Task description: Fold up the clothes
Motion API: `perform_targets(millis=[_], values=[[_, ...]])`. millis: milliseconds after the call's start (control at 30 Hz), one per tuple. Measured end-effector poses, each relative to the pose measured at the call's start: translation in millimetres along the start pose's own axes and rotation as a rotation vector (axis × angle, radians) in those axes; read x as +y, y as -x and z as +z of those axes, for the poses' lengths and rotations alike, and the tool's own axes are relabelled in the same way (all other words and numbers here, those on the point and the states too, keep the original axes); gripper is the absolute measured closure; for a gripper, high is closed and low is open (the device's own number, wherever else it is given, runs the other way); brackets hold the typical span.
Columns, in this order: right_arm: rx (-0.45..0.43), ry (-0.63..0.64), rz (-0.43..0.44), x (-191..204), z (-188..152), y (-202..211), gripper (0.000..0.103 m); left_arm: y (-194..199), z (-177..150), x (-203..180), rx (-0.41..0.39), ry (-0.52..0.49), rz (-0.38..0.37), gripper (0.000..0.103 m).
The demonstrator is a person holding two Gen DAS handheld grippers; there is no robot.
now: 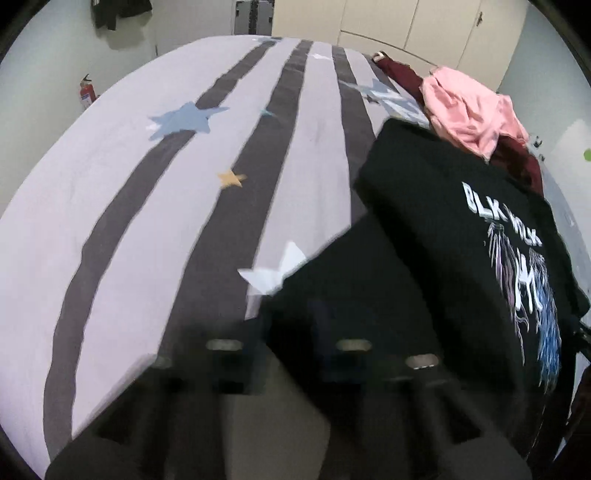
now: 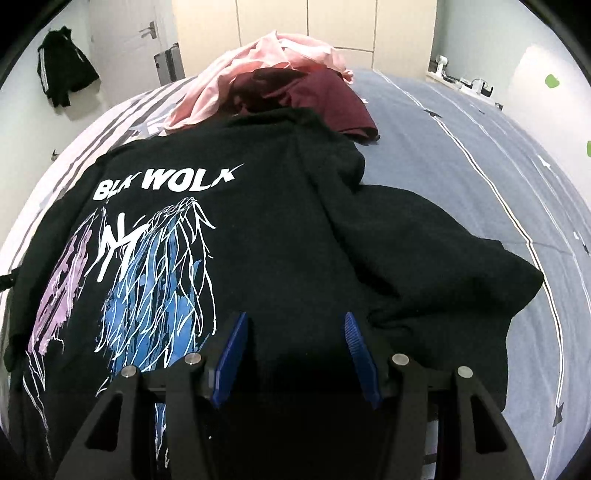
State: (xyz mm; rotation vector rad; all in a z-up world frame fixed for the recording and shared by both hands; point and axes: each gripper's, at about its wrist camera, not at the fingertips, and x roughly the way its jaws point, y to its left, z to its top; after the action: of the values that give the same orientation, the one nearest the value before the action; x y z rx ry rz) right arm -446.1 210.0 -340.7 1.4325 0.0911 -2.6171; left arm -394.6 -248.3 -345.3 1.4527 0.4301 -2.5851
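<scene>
A black T-shirt [image 1: 424, 221] with white "BLK WOLK" lettering and a blue and purple print lies spread on the bed [image 1: 147, 221]. My left gripper [image 1: 291, 332] is badly blurred at the shirt's left edge. Its jaws look drawn together with black cloth running in between them, so it reads as shut on the shirt. In the right wrist view the same T-shirt [image 2: 295, 221] fills the middle. My right gripper [image 2: 293, 321] stands open low over the shirt's near part. Its blue pads [image 2: 236, 350] are well apart, with black fabric lying under and between them.
A pink garment [image 2: 258, 66] and a maroon garment [image 2: 314, 99] are heaped just beyond the shirt. The striped, star-printed bedcover [image 2: 461, 166] stretches to both sides. A fire extinguisher [image 1: 86, 92], a hanging black jacket [image 2: 62, 74] and cream wardrobe doors [image 1: 406, 22] line the walls.
</scene>
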Motion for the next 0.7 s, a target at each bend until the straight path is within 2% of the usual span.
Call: perform_targets(millis=[67,200,367,433,533,633,700], values=[[0.003,-0.013,-0.001,-0.7,0.7,0.0,0.052,3.8,12.3,4.7,-0.024,0.018,-0.003,0.101],[0.009,-0.022,-0.006,-1.6,1.9,-1.2,0.052,17.3,56.4,22.8,-0.069,-0.030,0.050,0.101],[0.014,-0.016,-0.020,-0.5,1.4,-4.3,0.052,15.8,125.2,52.1,-0.098,-0.056,0.186,0.101],[0.014,-0.015,-0.024,-0.2,1.1,-4.9,0.052,6.8,146.4,64.6,-0.071,-0.067,0.249,0.101],[0.013,-0.018,-0.029,0.2,0.7,-5.4,0.052,-10.8,156.7,84.8,0.011,-0.038,0.319,0.101],[0.014,-0.021,-0.033,0.1,0.6,-6.3,0.052,-23.2,147.3,95.0,0.068,-0.031,0.366,0.101],[0.017,-0.022,-0.032,-0.4,0.9,-6.5,0.052,-24.0,138.4,97.1,0.070,-0.048,0.395,0.101]])
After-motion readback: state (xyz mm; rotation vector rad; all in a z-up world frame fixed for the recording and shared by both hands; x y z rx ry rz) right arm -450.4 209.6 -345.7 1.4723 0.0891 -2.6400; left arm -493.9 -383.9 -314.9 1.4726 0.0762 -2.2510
